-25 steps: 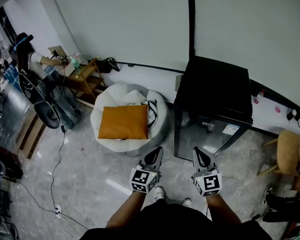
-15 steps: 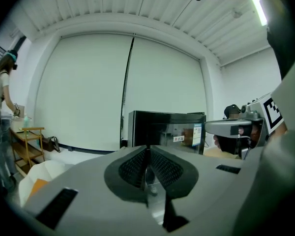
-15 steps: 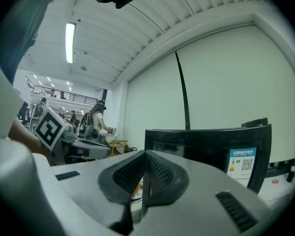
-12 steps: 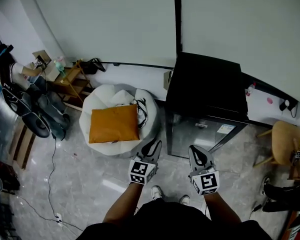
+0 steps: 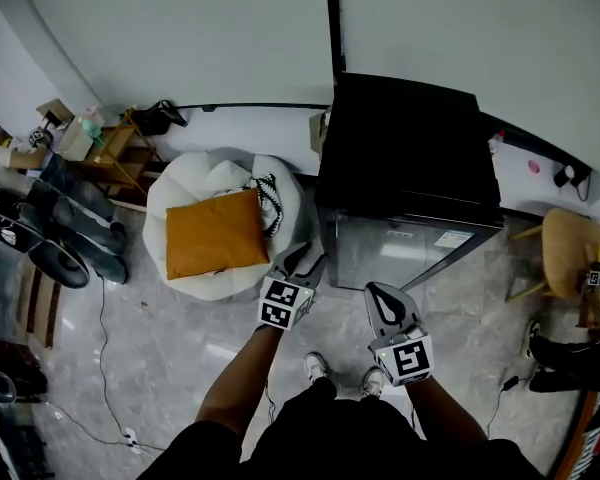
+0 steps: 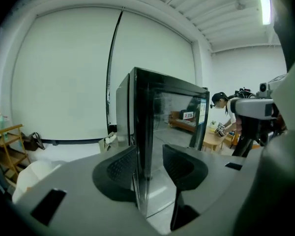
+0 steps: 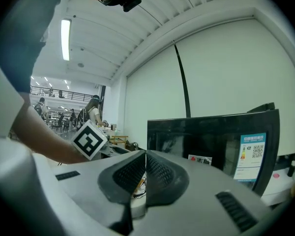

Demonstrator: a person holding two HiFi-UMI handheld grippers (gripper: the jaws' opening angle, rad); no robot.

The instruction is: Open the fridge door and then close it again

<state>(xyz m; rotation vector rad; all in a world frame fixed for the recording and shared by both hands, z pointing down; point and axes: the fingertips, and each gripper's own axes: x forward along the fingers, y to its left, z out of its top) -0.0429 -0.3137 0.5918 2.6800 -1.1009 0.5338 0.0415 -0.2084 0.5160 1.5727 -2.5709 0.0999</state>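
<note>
Pale stone floor, white wall behind. The biggest thing is the fridge: a squat black cabinet standing against the wall, just ahead of me and a little to my right. Its glossy door faces me and is shut. Left of it is a white beanbag with an orange cushion lying on top. I judge the cabinet heavy enough to stay put. The door is stiff and flat, its front smooth and likely slippery, and the seal will probably resist at first and then give. No handle shows, so the hold should be the door's left upright edge, pinched across its thickness rather than on the shiny face. My left claw sits just at that front-left corner. In the left gripper view its jaws are opening around the edge, which stands in the gap between them, and the pads are not pressing on it. My right claw hangs low in front of the door, apart from it, its jaws together on nothing. Smallest: a pale label near the door's top right.
</note>
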